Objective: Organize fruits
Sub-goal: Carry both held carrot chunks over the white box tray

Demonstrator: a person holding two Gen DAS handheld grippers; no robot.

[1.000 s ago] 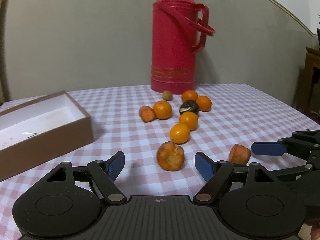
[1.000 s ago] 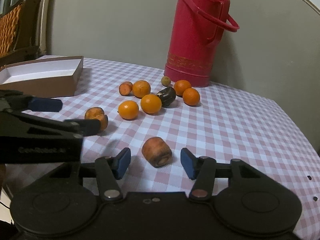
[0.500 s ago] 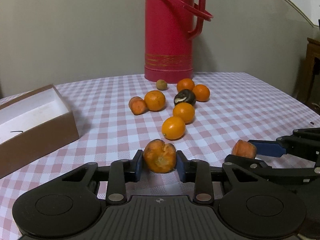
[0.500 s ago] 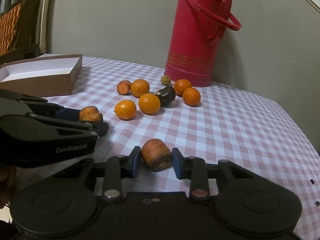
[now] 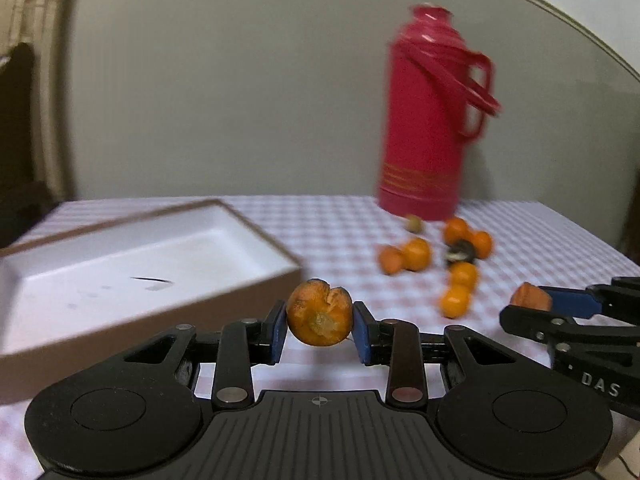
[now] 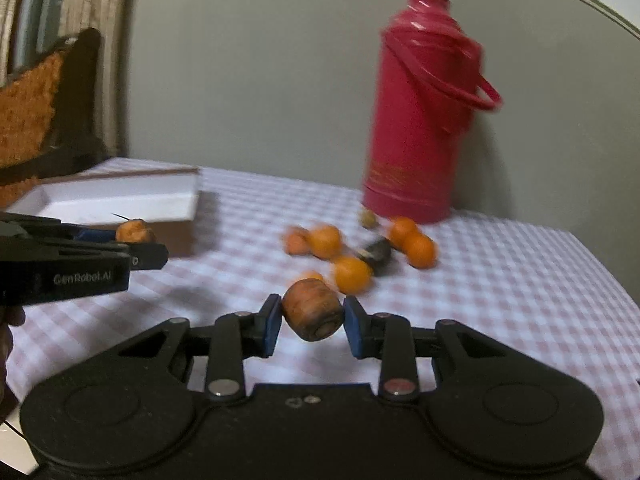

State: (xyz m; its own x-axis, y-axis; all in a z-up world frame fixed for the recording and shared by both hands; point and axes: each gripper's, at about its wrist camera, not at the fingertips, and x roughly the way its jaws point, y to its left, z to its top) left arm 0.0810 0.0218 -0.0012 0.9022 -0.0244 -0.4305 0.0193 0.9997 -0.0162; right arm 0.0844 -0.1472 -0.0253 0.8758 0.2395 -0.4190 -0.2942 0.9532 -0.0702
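My left gripper (image 5: 320,326) is shut on an orange carrot chunk (image 5: 319,312) and holds it above the checked cloth, just right of the brown box (image 5: 168,312) with a white inside. My right gripper (image 6: 308,324) is shut on another carrot chunk (image 6: 314,314), lifted off the table. In the right wrist view the left gripper's chunk (image 6: 134,231) shows near the box (image 6: 120,200). In the left wrist view the right gripper's chunk (image 5: 530,297) shows at the right. Several oranges (image 5: 416,254) (image 6: 352,276), a third carrot chunk (image 5: 390,260) and a dark fruit (image 5: 460,250) lie by the flask.
A tall red thermos flask (image 5: 428,120) (image 6: 420,116) stands at the back of the table against the grey wall. A small greenish fruit (image 5: 413,223) lies at its foot. A wicker chair (image 6: 36,108) stands beyond the table's left end.
Both grippers closed on their carrot chunks and lifted them off the cloth. Both have swung left toward the box; the view is blurred from motion.
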